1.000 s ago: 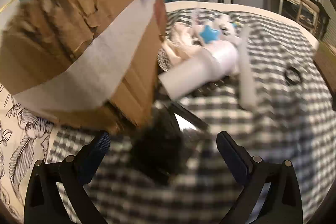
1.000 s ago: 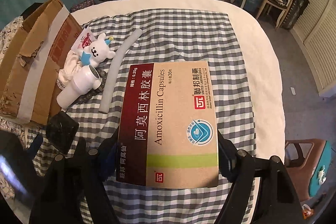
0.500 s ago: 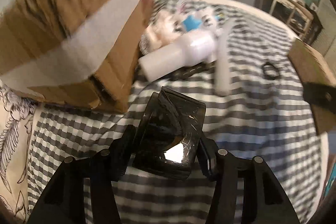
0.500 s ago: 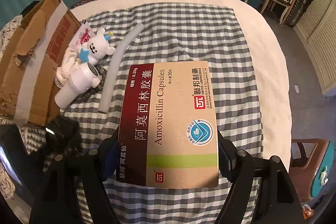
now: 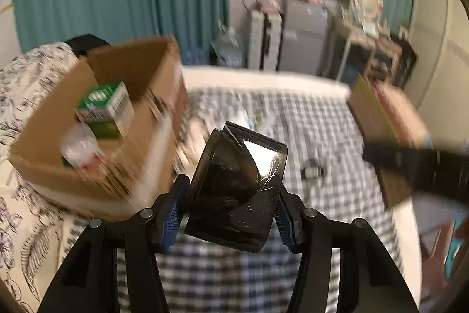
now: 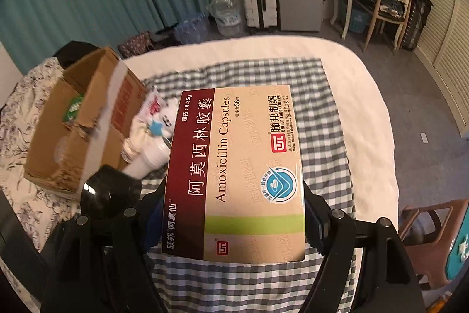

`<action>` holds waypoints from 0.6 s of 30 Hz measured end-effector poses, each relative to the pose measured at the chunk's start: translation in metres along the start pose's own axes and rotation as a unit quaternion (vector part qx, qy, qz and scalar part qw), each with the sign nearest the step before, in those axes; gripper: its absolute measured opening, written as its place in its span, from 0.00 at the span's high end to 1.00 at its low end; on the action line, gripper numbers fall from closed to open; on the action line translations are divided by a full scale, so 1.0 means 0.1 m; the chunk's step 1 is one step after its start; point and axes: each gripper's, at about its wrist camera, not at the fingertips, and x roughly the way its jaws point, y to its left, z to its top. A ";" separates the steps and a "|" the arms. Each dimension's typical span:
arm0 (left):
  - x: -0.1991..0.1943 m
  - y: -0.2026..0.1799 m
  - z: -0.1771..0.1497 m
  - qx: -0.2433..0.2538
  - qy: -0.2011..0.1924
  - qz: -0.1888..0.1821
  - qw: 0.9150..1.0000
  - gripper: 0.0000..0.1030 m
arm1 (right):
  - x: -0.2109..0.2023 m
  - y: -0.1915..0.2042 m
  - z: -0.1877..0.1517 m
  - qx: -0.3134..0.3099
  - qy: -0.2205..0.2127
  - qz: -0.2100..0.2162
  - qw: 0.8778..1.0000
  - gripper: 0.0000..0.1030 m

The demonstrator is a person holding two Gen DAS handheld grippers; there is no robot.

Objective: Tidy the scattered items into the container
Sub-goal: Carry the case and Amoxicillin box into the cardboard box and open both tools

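Observation:
My left gripper (image 5: 231,213) is shut on a dark translucent plastic cup (image 5: 234,189) and holds it raised above the checked cloth, right of the open cardboard box (image 5: 96,119). The box holds a green packet (image 5: 102,107) and a clear wrapped item (image 5: 76,148). My right gripper (image 6: 234,222) is shut on a tan and maroon Amoxicillin capsule box (image 6: 237,166), held over the cloth. In the right wrist view the cardboard box (image 6: 76,119) stands at the left, with a white plush toy (image 6: 164,119) and a white bottle (image 6: 149,160) beside it.
A checked cloth (image 6: 322,119) covers a white bed (image 6: 369,107). A small black ring (image 5: 312,170) lies on the cloth. A floral sheet (image 5: 17,225) lies left of the box. A brown chair (image 6: 433,231) stands at the right, furniture and teal curtains behind.
My left gripper closed on the dark cup and lifted it; the view tilted up and the box's inside came into sight. My right gripper rose with the capsule box.

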 end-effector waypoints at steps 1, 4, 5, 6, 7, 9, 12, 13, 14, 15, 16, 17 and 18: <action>-0.07 0.05 0.07 -0.013 -0.016 0.002 1.000 0.46 | -0.04 0.00 0.02 0.001 -0.004 0.005 1.000 0.26; -0.23 0.32 0.38 -0.043 -0.060 0.013 0.997 0.46 | -0.15 0.03 0.07 0.003 -0.023 0.013 1.000 0.26; -0.28 0.41 0.46 -0.047 -0.071 0.018 0.996 0.46 | -0.17 0.05 0.08 0.003 -0.028 0.013 1.000 0.26; -0.34 0.52 0.55 -0.053 -0.083 0.026 0.995 0.46 | -0.19 0.09 0.10 0.002 -0.031 0.015 0.999 0.26; -0.39 0.63 0.61 -0.058 -0.091 0.034 0.994 0.46 | -0.19 0.13 0.11 0.001 -0.032 0.020 0.999 0.26; -0.45 0.90 0.73 -0.080 -0.103 0.055 0.990 0.46 | -0.20 0.28 0.15 -0.004 -0.031 0.032 0.999 0.26; -0.41 1.35 0.85 -0.115 -0.099 0.081 0.985 0.46 | -0.16 0.60 0.24 -0.026 -0.033 0.039 0.998 0.26; -0.40 1.48 0.85 -0.127 -0.096 0.091 0.983 0.46 | -0.16 0.71 0.26 -0.032 -0.035 0.045 0.998 0.26; -0.39 1.64 0.86 -0.143 -0.092 0.100 0.980 0.46 | -0.15 0.87 0.31 -0.041 -0.036 0.057 0.997 0.26; -0.38 1.80 0.86 -0.159 -0.084 0.107 0.978 0.46 | -0.14 0.99 0.33 -0.048 -0.038 0.066 0.996 0.26; -0.33 1.94 0.86 -0.170 -0.075 0.110 0.977 0.46 | -0.14 1.10 0.36 -0.054 -0.040 0.074 0.995 0.26; -0.26 2.08 0.85 -0.178 -0.062 0.111 0.976 0.46 | -0.14 1.23 0.39 -0.058 -0.045 0.081 0.994 0.26; -0.18 2.20 0.84 -0.181 -0.045 0.109 0.976 0.46 | -0.12 1.37 0.44 -0.062 -0.051 0.089 0.993 0.26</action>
